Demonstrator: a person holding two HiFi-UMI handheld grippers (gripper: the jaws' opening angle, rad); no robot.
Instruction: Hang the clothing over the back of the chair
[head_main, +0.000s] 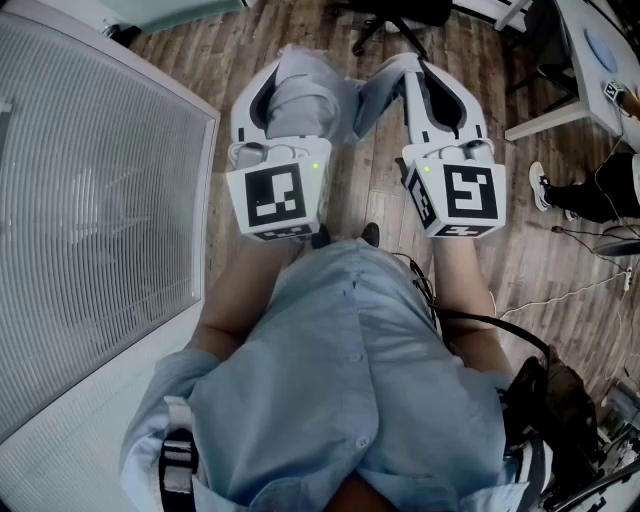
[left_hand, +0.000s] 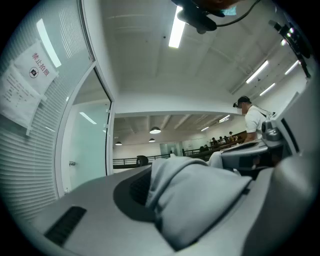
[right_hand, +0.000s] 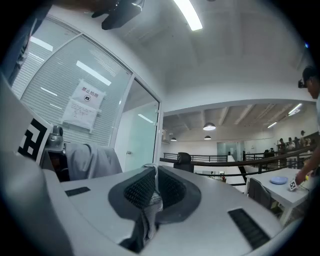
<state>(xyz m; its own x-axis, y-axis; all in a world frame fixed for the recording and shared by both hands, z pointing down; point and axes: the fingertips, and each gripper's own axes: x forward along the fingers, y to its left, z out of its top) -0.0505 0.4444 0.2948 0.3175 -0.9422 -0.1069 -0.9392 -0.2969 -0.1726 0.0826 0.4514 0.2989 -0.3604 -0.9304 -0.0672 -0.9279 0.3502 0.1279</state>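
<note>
Left gripper (head_main: 296, 72): jaws clamped on a thick bunch of the clothing (head_main: 312, 100); the fabric bulges up between them and spills over the inner jaw.
Right gripper (right_hand: 154, 174): jaws pressed together on a thin fold of the same clothing; a sliver of cloth pokes up at the tips and more hangs below the pads.
Clothing: pale grey, slung from one gripper across to the other, held clear of the floor (head_main: 372, 195).
Grippers' set: side by side, near each other, roughly level, tips pointing away from the person, marker cubes (head_main: 272, 200) toward the light blue shirt (head_main: 340, 380).
Chair (head_main: 395, 15): black office chair, beyond both sets of tips, well apart from the clothing.
Blinded glass partition (head_main: 90, 180): on the outer side of the left gripper.
White desk (head_main: 570, 70): ahead of the right gripper, on its outer side.
</note>
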